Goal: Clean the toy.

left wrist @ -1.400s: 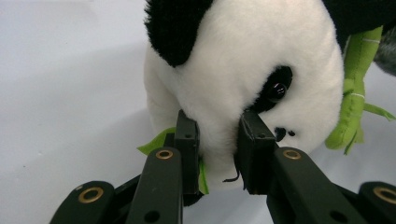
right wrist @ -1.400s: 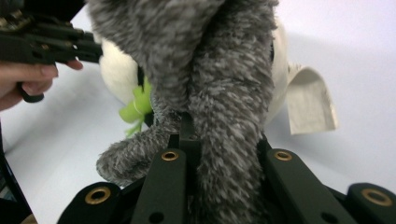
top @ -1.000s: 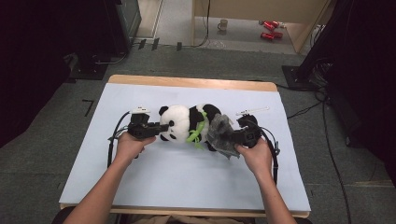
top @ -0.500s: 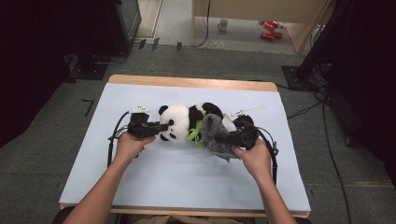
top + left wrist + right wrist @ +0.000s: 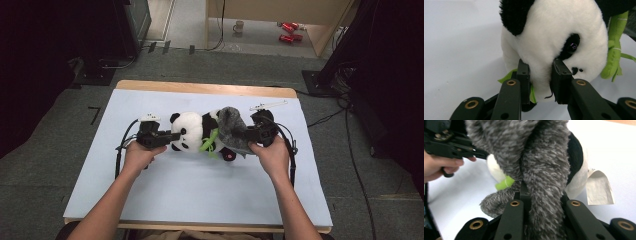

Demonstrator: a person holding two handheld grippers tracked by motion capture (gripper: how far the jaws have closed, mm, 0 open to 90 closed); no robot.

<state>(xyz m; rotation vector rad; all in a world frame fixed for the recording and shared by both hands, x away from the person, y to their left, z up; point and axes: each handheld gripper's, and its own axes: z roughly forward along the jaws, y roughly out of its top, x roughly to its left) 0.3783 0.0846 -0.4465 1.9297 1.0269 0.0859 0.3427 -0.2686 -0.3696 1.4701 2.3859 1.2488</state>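
Left hand-held gripper (image 5: 540,82) clamps the panda's (image 5: 192,131) head; right hand-held gripper (image 5: 544,207) grips the grey fuzzy garment (image 5: 231,127), apparently draped over its far end, panda lengthwise between them.

1. Panda toy (image 5: 554,37): upper head and body cut off by top and right edges in left gripper view.
2. Grey fuzzy cloth (image 5: 544,170): covers panda's rear half in right gripper view; lower end hidden between jaws.
3. Paper tag (image 5: 599,187): print too blurred to read.
4. Red items on floor (image 5: 289,33): too small to identify.
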